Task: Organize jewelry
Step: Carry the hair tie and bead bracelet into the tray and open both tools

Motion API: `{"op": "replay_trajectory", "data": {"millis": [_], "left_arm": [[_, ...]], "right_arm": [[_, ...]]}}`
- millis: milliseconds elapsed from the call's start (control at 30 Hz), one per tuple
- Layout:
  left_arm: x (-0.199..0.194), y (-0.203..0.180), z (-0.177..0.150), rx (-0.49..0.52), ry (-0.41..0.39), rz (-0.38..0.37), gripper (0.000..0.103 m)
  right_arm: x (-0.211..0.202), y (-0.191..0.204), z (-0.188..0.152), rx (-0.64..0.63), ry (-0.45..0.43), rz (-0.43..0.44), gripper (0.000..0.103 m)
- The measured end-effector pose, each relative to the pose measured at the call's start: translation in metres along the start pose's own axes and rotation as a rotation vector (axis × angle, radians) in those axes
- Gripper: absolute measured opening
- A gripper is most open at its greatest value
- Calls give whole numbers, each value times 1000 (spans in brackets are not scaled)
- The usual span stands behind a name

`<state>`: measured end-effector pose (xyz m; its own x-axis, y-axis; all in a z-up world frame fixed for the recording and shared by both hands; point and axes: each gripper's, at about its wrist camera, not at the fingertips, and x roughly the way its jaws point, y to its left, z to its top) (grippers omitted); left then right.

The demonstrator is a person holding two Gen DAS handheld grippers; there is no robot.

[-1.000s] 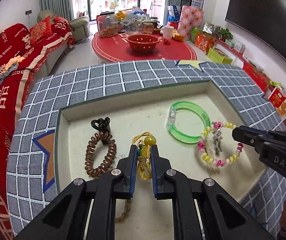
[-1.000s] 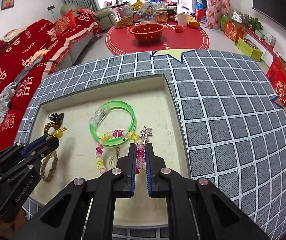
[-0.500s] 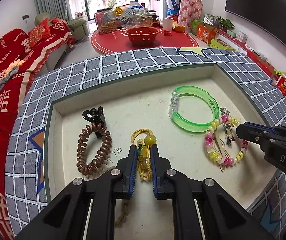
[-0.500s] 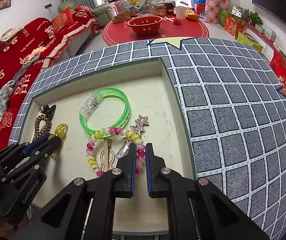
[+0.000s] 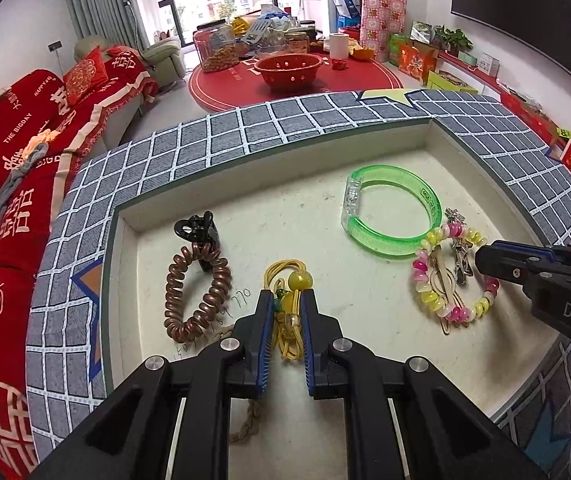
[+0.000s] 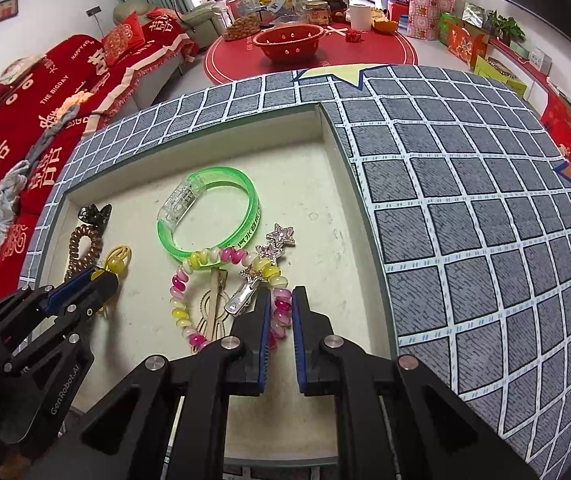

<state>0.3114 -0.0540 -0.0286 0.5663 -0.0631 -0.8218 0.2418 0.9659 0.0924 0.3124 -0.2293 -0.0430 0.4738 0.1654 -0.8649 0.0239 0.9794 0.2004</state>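
While your left gripper [image 5: 287, 304] clamps the yellow cord [image 5: 285, 322], open your right gripper's [image 6: 278, 312] loosening jaws off the beaded bracelet [image 6: 225, 280] beside the green bangle [image 6: 209, 212].

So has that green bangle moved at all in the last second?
No. The green bangle still lies flat in the far half of the tray, just as far from its far wall; only the view shifted.

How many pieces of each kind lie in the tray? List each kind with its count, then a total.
Bracelets: 2, green bangle and beaded bracelet
Hair ties: 2, copper coil and yellow cord
Hair clips: 3, black claw, star clip, wooden clip
Total: 7
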Motion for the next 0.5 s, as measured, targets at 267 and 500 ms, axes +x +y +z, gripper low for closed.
{"op": "replay_trajectory", "data": {"millis": [267, 500], "left_arm": [[-9, 6, 2, -21, -18, 0, 26], [-16, 8, 5, -26, -42, -4, 26]], "right_arm": [[-17, 1, 1, 35, -42, 72, 60], [-37, -2, 3, 72, -87, 118, 65]]}}
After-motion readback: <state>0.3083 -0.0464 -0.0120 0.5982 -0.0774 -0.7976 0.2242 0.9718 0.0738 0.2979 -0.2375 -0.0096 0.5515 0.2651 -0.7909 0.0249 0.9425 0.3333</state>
